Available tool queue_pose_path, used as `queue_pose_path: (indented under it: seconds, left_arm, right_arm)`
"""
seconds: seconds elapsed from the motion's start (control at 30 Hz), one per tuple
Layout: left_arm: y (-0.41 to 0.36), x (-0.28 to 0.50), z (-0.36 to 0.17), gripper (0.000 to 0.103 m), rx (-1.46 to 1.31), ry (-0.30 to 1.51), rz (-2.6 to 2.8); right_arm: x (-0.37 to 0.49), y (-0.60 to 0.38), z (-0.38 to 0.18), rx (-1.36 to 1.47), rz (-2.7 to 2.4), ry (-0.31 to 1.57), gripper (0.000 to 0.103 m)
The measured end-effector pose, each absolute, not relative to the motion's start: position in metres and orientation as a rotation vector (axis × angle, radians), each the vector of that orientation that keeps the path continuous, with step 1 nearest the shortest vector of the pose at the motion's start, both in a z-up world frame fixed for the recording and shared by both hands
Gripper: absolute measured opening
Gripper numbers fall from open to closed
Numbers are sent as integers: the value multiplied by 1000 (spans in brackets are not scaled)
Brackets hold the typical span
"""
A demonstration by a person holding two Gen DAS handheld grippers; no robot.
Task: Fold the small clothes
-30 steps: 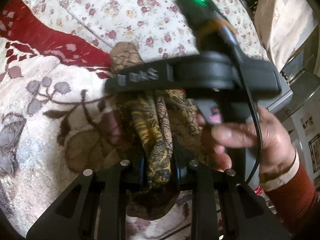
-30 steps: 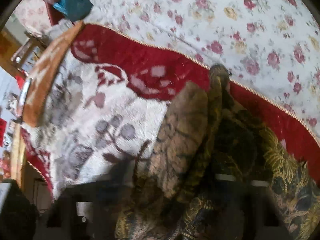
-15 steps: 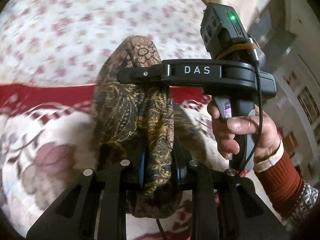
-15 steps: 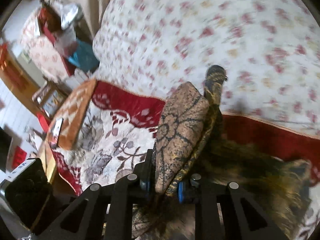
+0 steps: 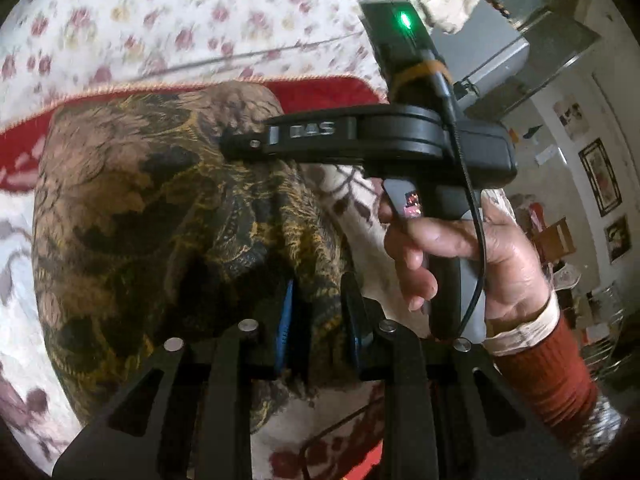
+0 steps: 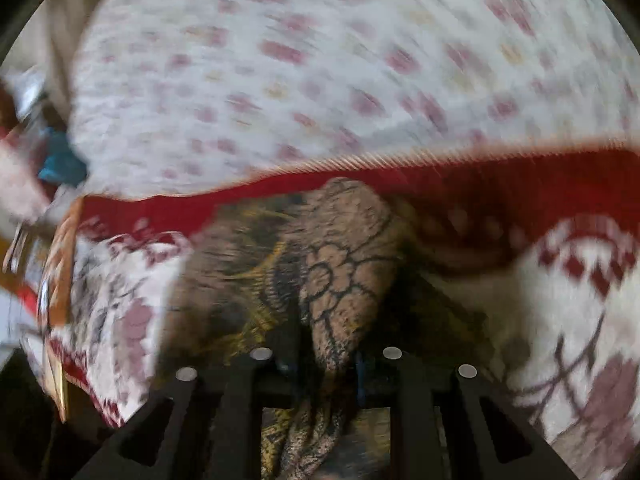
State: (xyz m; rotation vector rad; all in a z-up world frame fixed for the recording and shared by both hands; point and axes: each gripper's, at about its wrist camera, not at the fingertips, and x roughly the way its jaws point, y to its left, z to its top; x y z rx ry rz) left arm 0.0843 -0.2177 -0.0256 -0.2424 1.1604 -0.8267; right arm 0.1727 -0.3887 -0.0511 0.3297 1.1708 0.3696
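A dark brown and gold patterned garment [image 5: 140, 220] hangs spread between both grippers over the bed. My left gripper [image 5: 316, 312] is shut on a bunched fold of it, the cloth pinched between the blue pads. In the left wrist view my right gripper [image 5: 244, 142] comes in from the right, held by a hand [image 5: 460, 248], and grips the garment's upper edge. In the blurred right wrist view the right gripper [image 6: 326, 356] is shut on a strip of the garment [image 6: 340, 248], which runs up and away between the fingers.
Under the garment lies a red and white flowered blanket [image 6: 580, 280], and beyond it a white sheet with small roses [image 6: 320, 60]. A grey cabinet [image 5: 492, 52] and framed pictures [image 5: 600, 176] stand off the bed's right side. A wooden edge [image 6: 60, 260] shows at the left.
Both grippers have swept sideways across the bed with the garment held. The cloth, narrow and bunched before, now spreads wide to the left in the left wrist view.
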Motion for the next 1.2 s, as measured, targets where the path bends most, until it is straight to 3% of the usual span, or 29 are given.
queue_pose_path:
  seconds: [0.1, 0.17, 0.2, 0.23, 0.43, 0.5, 0.57, 0.73, 0.83, 1.0, 1.13, 1.2]
  left_arm:
    - [-198, 72, 0, 24, -185, 1084, -815]
    - [-181, 58, 20, 43, -127, 1009, -775]
    - [-172, 53, 27, 56, -104, 971, -748]
    - [-165, 50, 30, 58, -83, 950, -720]
    - [-158, 51, -7, 58, 76, 982, -527]
    - [-152, 46, -26, 58, 66, 1014, -506]
    - [-153, 41, -37, 58, 49, 1034, -515]
    - [-165, 35, -48, 58, 39, 1023, -529]
    - [-168, 40, -53, 58, 9, 1028, -530]
    - [-160, 38, -43, 58, -29, 1025, -534]
    - [-148, 41, -35, 58, -83, 999, -498]
    - [-143, 42, -35, 58, -99, 996, -486]
  right_arm:
    - [155, -405, -42, 427, 398, 1128, 39]
    - [134, -410, -24, 447, 420, 1077, 65]
    - [123, -408, -16, 443, 437, 1055, 68]
    - [114, -404, -13, 434, 456, 1045, 69]
    - [84, -377, -29, 348, 436, 1110, 69]
    - [89, -376, -36, 351, 434, 1084, 60]
    - [92, -369, -36, 261, 415, 1072, 18]
    - [85, -364, -10, 30, 404, 982, 13]
    - [91, -382, -33, 27, 318, 1028, 6]
    - [76, -408, -28, 170, 326, 1013, 6]
    - [61, -398, 3, 177, 366, 941, 9]
    - [47, -378, 8, 137, 431, 938, 19]
